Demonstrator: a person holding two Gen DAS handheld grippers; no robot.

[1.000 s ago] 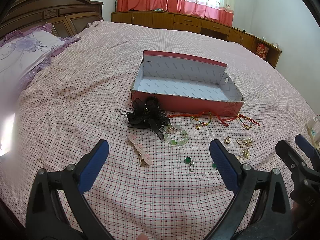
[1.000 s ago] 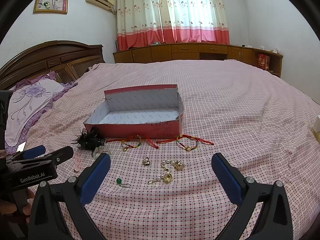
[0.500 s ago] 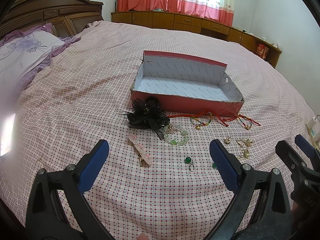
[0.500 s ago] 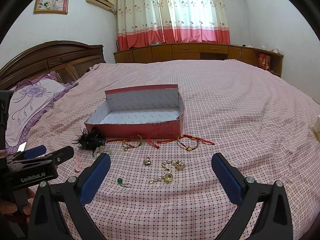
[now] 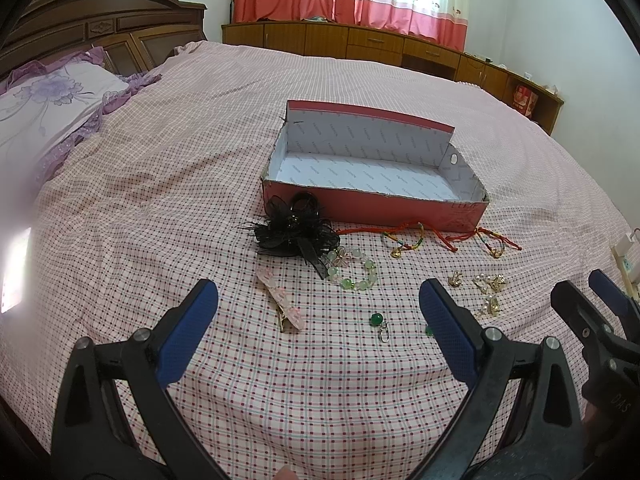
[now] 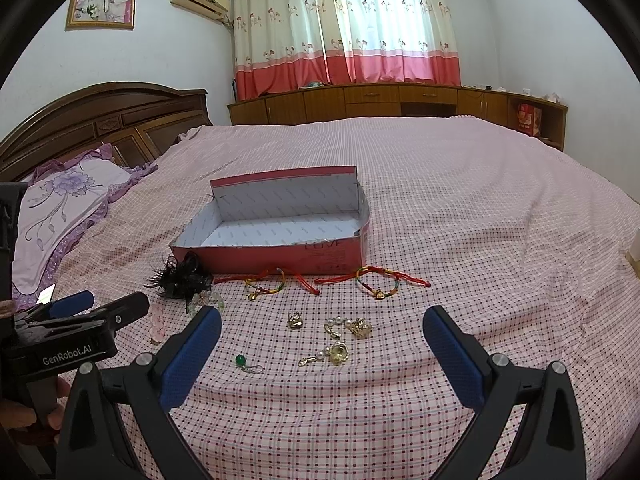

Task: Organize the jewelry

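Left wrist view shows the left gripper [image 5: 318,312] with its fingers spread wide and empty above the checked bed [image 5: 140,208]; the right gripper [image 6: 322,338] is likewise spread apart, holding nothing. Jewelry lies loose on the bed in front of an empty red box [image 5: 372,210]: a black hair flower [image 5: 290,232] touching the box, a green bead bracelet [image 5: 352,270], a pink hair clip [image 5: 280,300], two red cord bracelets [image 6: 320,280], gold earrings [image 6: 340,338].

A home bedroom: bed [image 6: 440,184], headboard [image 6: 100,120], curtains [image 6: 344,28].
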